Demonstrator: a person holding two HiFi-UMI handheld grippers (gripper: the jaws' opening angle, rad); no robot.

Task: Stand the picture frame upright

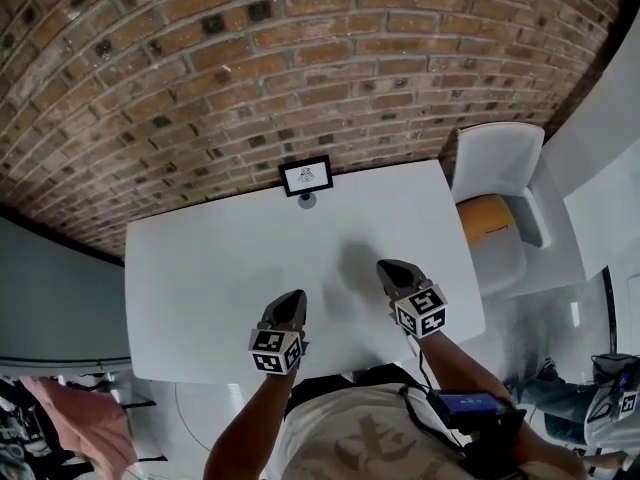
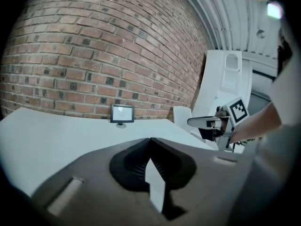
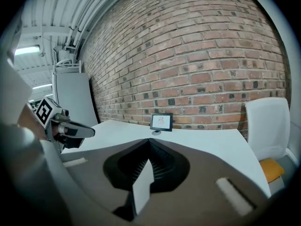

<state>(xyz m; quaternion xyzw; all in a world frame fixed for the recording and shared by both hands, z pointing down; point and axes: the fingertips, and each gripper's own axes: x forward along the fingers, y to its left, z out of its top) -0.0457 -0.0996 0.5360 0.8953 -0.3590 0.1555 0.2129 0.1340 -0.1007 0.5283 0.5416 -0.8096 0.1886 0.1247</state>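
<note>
Head view. Lower left of centre: the left gripper (image 1: 292,300), jaws clenched together on nothing, above the near edge of the white table (image 1: 190,278). Upper centre: the picture frame (image 1: 306,176), upright on a small round base at the table's far edge, just before the brick wall (image 1: 250,58), well apart from both grippers. Lower right of centre: the right gripper (image 1: 390,268), jaws likewise pressed together, empty. Right: a white chair (image 1: 497,158) with an orange seat.

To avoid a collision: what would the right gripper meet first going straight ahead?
Probably the white table, short of the picture frame, since the right gripper tilts slightly down; depth is unclear.
</note>
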